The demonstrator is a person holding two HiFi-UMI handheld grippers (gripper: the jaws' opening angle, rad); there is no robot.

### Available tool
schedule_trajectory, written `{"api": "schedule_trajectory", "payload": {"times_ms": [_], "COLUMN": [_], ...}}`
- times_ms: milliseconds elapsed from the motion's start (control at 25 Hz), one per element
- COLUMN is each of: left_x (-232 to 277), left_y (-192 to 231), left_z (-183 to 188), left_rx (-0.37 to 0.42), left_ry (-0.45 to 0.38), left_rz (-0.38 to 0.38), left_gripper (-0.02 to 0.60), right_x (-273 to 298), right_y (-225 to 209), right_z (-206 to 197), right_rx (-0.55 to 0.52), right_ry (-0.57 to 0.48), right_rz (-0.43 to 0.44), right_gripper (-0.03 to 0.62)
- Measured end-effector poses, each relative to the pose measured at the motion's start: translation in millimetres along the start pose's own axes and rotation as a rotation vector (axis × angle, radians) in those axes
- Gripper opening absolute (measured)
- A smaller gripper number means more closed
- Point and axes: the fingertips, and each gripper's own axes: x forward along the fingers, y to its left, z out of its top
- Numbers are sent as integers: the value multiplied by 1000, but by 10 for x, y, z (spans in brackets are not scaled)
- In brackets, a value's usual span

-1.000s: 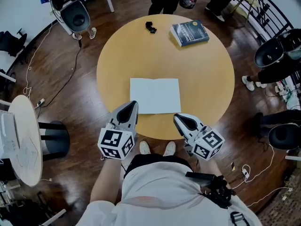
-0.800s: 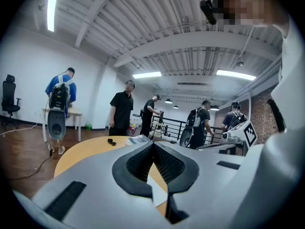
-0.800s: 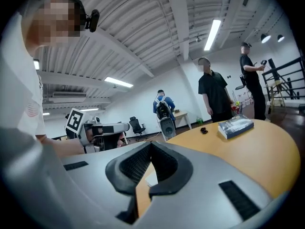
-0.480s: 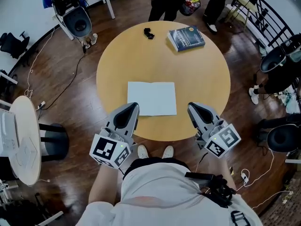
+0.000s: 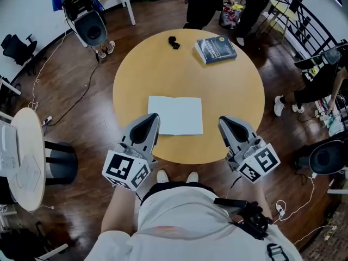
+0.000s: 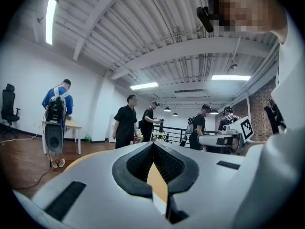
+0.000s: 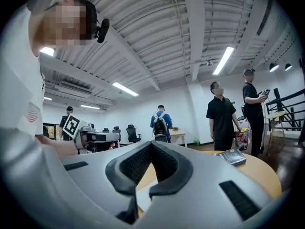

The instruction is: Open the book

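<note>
A white book lies flat, pages up, in the near middle of the round wooden table. A second, dark blue book lies closed at the far right side and also shows in the right gripper view. My left gripper hovers over the white book's near left corner, jaws shut and empty. My right gripper hangs just right of the book's near right corner, also shut with nothing in it. Both point level across the table.
A small black object sits at the table's far edge. People stand beyond the far edge. A speaker on a stand is at far left, a small white table at left, and cables lie on the wooden floor.
Both grippers have risen toward the camera. The right one has swung out to the right, off the book's near edge. The white book has not moved.
</note>
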Motion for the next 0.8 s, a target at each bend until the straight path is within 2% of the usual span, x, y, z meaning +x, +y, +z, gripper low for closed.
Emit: {"api": "schedule_trajectory", "payload": {"times_ms": [800], "left_x": [-92], "left_y": [47], "left_z": [-101], "left_rx": [22], "left_ry": [29], "left_rz": [-5], "left_gripper": [9], "right_x": [13], "right_y": [121], "right_z": [-49], "right_rx": [-5], "right_ry": [8], "right_rz": [-12], "right_gripper": [-1]}}
